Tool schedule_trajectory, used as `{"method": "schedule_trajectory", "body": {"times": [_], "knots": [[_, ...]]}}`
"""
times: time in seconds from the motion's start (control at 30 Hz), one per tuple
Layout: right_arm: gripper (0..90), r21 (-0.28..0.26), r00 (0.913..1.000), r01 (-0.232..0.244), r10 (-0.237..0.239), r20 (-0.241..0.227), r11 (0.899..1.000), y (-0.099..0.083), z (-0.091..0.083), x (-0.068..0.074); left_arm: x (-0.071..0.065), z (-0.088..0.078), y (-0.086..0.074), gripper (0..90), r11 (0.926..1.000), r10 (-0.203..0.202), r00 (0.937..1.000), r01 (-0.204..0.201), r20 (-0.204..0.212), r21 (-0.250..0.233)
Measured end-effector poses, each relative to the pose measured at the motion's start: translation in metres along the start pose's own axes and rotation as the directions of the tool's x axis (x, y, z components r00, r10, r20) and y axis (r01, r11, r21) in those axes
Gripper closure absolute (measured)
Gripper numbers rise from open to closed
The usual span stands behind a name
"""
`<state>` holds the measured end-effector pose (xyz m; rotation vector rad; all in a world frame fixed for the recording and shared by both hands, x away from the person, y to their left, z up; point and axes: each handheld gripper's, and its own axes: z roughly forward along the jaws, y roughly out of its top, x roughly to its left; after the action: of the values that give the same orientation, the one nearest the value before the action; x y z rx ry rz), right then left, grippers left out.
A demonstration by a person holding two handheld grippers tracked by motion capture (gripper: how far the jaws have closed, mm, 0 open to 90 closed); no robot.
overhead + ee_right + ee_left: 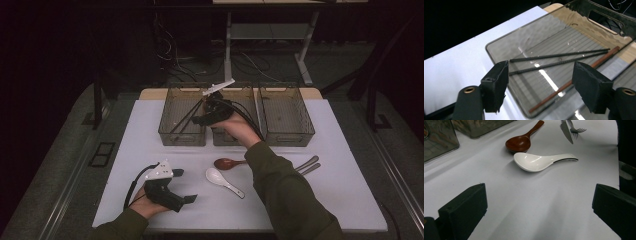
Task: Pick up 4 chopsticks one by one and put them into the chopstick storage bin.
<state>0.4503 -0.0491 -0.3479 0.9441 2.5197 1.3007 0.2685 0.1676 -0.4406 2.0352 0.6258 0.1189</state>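
Note:
My right gripper hovers over the left smoky plastic bin, a grey plate on top of it. In the right gripper view its jaws stand open with nothing between them. Below them, two black chopsticks and a brown chopstick lie on the bin's ribbed floor. My left gripper rests low near the table's front left, open and holding nothing. Ahead of it lie a white ceramic spoon and a brown wooden spoon.
A middle bin and a right bin stand beside the left one at the back of the white table. A knife and fork lie at the right, past the right sleeve.

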Motion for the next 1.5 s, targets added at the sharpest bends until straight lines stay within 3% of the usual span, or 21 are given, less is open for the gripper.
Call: {"method": "schedule_trajectory", "body": {"times": [0.97, 1.5], "knots": [[17.9, -0.08, 0.9988, 0.037, -0.039, -0.028, 0.996, -0.078, -0.082, 0.002, 0.0, 0.001, -0.001, 0.0, 0.9999, -0.016, 0.9998, 0.016, -0.014, 0.003], [17.5, -0.087, 0.9998, -0.021, 0.021, 0.007, 0.996, -0.13, -0.117, -0.011, 0.001, 0.0, 0.0, 0.0, 0.9999, -0.013, 0.9997, 0.013, -0.019, 0.001]]}}
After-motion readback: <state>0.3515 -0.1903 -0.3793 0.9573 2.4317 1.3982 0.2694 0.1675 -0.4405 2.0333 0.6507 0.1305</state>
